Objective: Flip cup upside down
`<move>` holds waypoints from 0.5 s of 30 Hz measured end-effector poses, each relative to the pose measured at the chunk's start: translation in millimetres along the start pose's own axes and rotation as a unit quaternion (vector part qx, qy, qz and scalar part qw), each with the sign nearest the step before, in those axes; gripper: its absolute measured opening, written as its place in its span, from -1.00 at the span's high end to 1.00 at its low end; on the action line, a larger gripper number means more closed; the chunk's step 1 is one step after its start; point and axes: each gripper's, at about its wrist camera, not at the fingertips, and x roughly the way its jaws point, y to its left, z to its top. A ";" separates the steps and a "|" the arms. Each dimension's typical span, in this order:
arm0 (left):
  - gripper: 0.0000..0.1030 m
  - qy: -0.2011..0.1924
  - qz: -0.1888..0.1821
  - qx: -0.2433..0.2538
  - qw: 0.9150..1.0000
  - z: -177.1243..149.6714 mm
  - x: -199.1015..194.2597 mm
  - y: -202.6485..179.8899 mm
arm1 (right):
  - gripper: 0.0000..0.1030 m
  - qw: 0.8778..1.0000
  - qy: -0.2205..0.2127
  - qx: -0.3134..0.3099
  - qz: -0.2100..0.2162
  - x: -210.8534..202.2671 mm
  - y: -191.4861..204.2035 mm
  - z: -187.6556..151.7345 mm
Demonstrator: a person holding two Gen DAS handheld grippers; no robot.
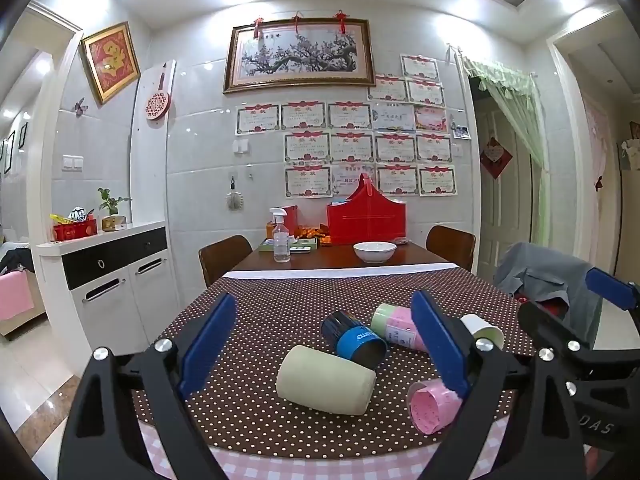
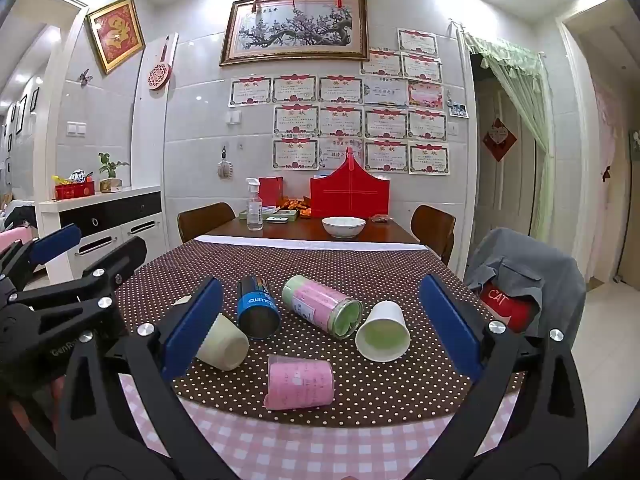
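Several cups lie on their sides on the brown dotted cloth (image 1: 280, 312). A cream cup (image 1: 326, 380) (image 2: 222, 346), a blue-banded dark cup (image 1: 354, 340) (image 2: 257, 307), a green and pink cup (image 1: 394, 326) (image 2: 322, 306), a white paper cup (image 1: 482, 330) (image 2: 383, 336) and a pink cup (image 1: 434, 404) (image 2: 300, 382). My left gripper (image 1: 326, 344) is open and empty, the cream cup between its fingers' lines. My right gripper (image 2: 320, 324) is open and empty above the pink cup. Each gripper shows in the other's view, the right one (image 1: 580, 320) and the left one (image 2: 60, 272).
A white bowl (image 1: 375, 251), a spray bottle (image 1: 281, 236) and a red box (image 1: 366, 218) stand at the table's far end. Wooden chairs (image 1: 224, 256) flank the table. A chair draped with grey cloth (image 2: 524, 280) is at the right. A white cabinet (image 1: 116, 276) stands left.
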 end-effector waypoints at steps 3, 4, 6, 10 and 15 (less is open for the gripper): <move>-0.71 -0.001 0.003 0.003 1.000 2.7 -2.7 -5.6 | -0.88 1.000 0.000 0.000 0.000 -0.2 0.1 0.1; -0.71 -0.001 0.004 0.004 1.000 2.9 -2.6 -5.6 | -0.88 1.000 0.000 0.000 0.000 -0.2 0.2 0.2; -0.71 -0.003 0.005 0.006 1.000 3.6 -2.3 -7.4 | -0.88 1.000 0.000 0.000 0.000 -0.6 0.1 0.4; -0.71 -0.004 0.005 0.007 1.000 3.9 -3.0 -7.5 | -0.88 1.000 0.000 0.000 0.000 -0.7 0.5 0.5; -0.71 -0.005 0.006 0.007 1.000 3.6 -3.2 -7.6 | -0.88 1.000 0.001 0.000 0.000 -0.5 0.0 0.1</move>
